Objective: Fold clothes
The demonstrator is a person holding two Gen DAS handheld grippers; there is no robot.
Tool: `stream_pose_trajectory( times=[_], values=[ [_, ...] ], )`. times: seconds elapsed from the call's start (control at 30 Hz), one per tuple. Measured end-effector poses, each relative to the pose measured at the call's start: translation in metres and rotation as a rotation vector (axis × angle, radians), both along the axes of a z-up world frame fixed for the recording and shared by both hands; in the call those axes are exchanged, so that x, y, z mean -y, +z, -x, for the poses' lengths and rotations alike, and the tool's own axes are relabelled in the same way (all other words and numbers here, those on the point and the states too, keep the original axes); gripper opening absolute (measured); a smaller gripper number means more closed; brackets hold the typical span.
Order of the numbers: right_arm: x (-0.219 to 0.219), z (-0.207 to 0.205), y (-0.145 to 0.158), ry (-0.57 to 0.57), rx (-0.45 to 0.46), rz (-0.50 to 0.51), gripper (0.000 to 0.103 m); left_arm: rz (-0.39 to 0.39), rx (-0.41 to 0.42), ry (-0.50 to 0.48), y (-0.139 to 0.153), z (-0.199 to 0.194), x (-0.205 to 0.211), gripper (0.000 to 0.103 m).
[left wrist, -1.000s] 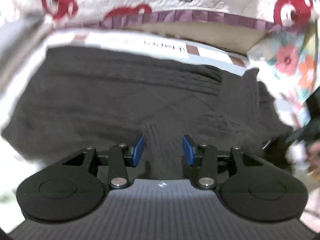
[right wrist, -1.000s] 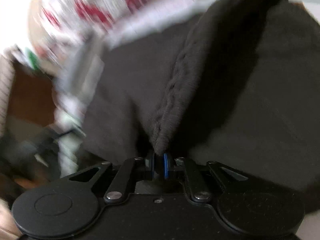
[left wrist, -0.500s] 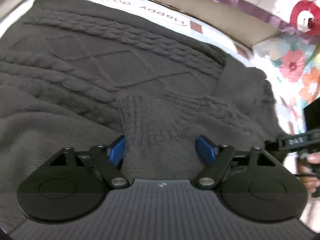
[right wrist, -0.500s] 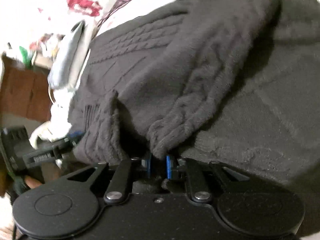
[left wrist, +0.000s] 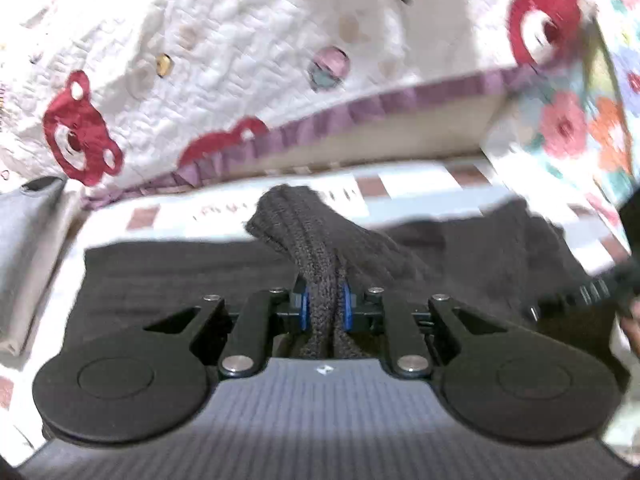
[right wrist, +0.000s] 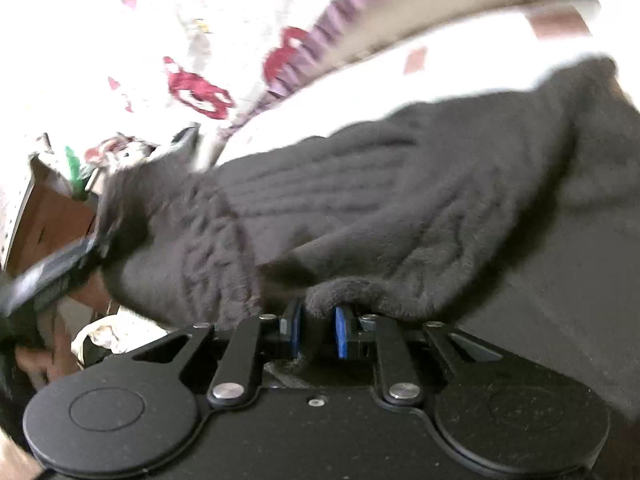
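Right now my left gripper (left wrist: pixel 325 307) has its blue pads pinched onto a ribbed tongue of the dark knit sweater (left wrist: pixel 168 276), which sticks up and forward between the fingers while the rest of the garment lies spread below on the white sheet (left wrist: pixel 420 196) with brown squares. From that view the body of the sweater looks fairly flat and wide, so I judge the fold to be partway: one part is lifted, and I cannot tell whether it is a sleeve or a hem. Moving right, my right gripper (right wrist: pixel 317 330) has its jaws a little apart with a thick rolled edge of the same sweater sitting between the pads; it seems held, though loosely, and the fabric bulges up in a heap in front of it. What is left, as I read it, is laying both lifted parts down flat and squaring the stack. Around the work, the quilt (left wrist: pixel 208 60) with red bears and a purple frill hangs close behind the sheet, and a floral cloth (left wrist: pixel 576 128) crowds the right; both could snag a carried edge.
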State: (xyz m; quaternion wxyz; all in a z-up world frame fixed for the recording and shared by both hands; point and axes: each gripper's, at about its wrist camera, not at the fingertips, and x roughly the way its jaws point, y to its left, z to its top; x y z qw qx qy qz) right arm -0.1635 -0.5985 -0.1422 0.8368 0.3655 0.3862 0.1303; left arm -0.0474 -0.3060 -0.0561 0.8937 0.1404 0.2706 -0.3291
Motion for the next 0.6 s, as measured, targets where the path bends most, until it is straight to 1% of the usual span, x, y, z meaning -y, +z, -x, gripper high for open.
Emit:
stream_pose_trajectory(
  times=[0.03,0.07,0.13,0.17,0.2,0.23,0.27,0.3,0.33,0.4,0.43,0.47,0.53,0.57,0.6],
  values=[
    [-0.003,-0.001,0.005,0.0,0.026,0.015,0.021,0.037,0.03,0.016,0.009,-0.007,-0.003,0.014],
    [-0.006,-0.001,0.007,0.018,0.043,0.002,0.021,0.087,0.067,0.025,0.019,-0.011,-0.008,0.014],
    [-0.01,0.003,0.011,0.04,0.084,-0.027,0.021,0.151,0.101,0.096,0.032,-0.021,-0.016,0.015],
    [-0.016,0.002,0.013,0.043,0.11,-0.001,0.02,0.177,0.113,0.138,0.037,-0.027,-0.02,0.016],
    [-0.022,0.002,0.016,0.047,0.137,0.025,0.02,0.179,0.086,0.198,0.032,-0.033,-0.024,0.017],
    [-0.03,0.001,0.017,0.05,0.155,0.059,0.02,0.165,0.033,0.269,0.021,-0.041,-0.027,0.021],
    [-0.043,-0.008,0.015,0.052,0.141,0.118,0.019,0.151,-0.021,0.339,0.01,-0.048,-0.031,0.033],
    [-0.056,-0.016,0.013,0.054,0.127,0.178,0.016,0.126,-0.07,0.388,-0.006,-0.052,-0.036,0.043],
    [-0.067,-0.023,0.01,0.059,0.111,0.22,0.015,0.095,-0.117,0.422,-0.025,-0.055,-0.041,0.051],
    [-0.079,-0.032,0.001,0.105,0.057,0.188,0.015,0.023,-0.183,0.473,-0.058,-0.055,-0.05,0.051],
    [-0.084,-0.033,-0.003,0.133,0.033,0.19,0.015,0.008,-0.217,0.481,-0.067,-0.053,-0.054,0.051],
    [-0.086,-0.031,-0.004,0.149,0.022,0.229,0.016,0.004,-0.251,0.485,-0.075,-0.049,-0.059,0.051],
    [-0.088,-0.025,-0.007,0.179,-0.001,0.301,0.019,0.026,-0.311,0.471,-0.081,-0.042,-0.067,0.052],
    [-0.084,-0.024,-0.008,0.176,-0.012,0.31,0.019,0.041,-0.34,0.462,-0.083,-0.039,-0.071,0.053],
    [-0.077,-0.026,-0.007,0.165,-0.018,0.299,0.019,0.04,-0.362,0.449,-0.084,-0.037,-0.071,0.055]
  ],
)
